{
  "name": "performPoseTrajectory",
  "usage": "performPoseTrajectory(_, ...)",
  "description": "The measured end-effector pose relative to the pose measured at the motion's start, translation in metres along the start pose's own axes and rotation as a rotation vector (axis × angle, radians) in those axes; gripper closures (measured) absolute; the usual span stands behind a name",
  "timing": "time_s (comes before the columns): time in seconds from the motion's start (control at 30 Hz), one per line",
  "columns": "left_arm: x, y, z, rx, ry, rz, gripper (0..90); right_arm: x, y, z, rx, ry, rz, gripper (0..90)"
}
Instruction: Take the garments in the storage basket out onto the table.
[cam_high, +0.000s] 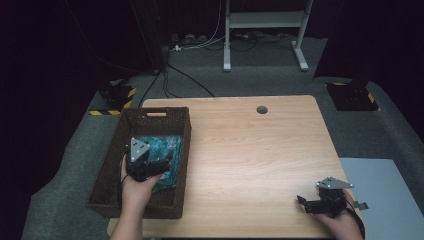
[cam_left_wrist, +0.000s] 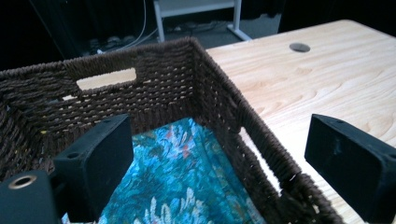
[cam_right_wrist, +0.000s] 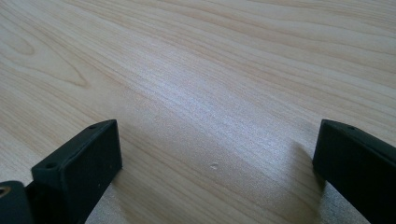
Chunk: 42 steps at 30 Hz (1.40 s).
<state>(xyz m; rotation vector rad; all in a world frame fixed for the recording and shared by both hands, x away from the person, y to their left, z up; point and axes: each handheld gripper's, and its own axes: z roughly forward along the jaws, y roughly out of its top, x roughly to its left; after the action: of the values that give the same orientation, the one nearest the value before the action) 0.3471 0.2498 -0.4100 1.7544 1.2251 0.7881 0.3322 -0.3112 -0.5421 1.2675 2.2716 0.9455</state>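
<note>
Now we see the left hand (cam_high: 134, 186) reaching forward from the near edge of the table (cam_high: 250, 150), holding the left gripper (cam_high: 159, 163) over the brown woven basket (cam_high: 107, 165) at the table's left side, its jaws spread wide and gripping nothing, one above the teal patterned cloth (cam_left_wrist: 177, 182) that lies in the basket, the other out past the basket's right wall. Meanwhile the right hand (cam_high: 340, 222) rests at the table's near right corner, the right gripper (cam_high: 305, 204) pointing left over bare wood, its jaws likewise wide apart and empty.
</note>
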Motion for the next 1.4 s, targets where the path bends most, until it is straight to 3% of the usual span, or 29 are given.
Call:
performPoseTrajectory(0.3, 0.013, -0.001, 0.012, 0.071, 0.004, -0.009, 7.2, 0.0, 0.0, 0.0, -0.001, 0.0, 0.0, 1.1)
performPoseTrajectory(0.63, 0.02, 0.006, 0.016, 0.091, -0.006, -0.034, 7.2, 0.0, 0.0, 0.0, -0.002, 0.0, 0.0, 1.3)
performPoseTrajectory(0.77, 0.021, 0.012, 0.011, 0.13, 0.026, 0.03, 6.3, 0.0, 0.0, 0.0, -0.001, -0.001, 0.0, 1.3)
performPoseTrajectory(0.83, 0.022, 0.014, 0.007, 0.119, 0.022, 0.016, 6.1, 0.0, 0.0, 0.0, -0.002, -0.001, 0.0, 1.3)
performPoseTrajectory(0.9, 0.022, 0.015, 0.005, 0.13, 0.028, 0.03, 6.1, 0.0, 0.0, 0.0, -0.002, -0.001, 0.0, 1.3)
performPoseTrajectory(1.03, 0.025, 0.014, 0.007, 0.141, 0.008, -0.001, 6.1, 0.0, 0.0, 0.0, -0.001, -0.001, 0.0, 1.3)
performPoseTrajectory(1.13, 0.024, 0.009, 0.013, 0.173, 0.005, 0.007, 6.1, 0.0, 0.0, 0.0, -0.001, -0.001, 0.0, 1.2)
performPoseTrajectory(1.4, 0.027, 0.001, 0.029, 0.229, -0.013, -0.029, 6.1, 0.0, 0.0, 0.0, -0.002, 0.0, 0.0, 1.3)
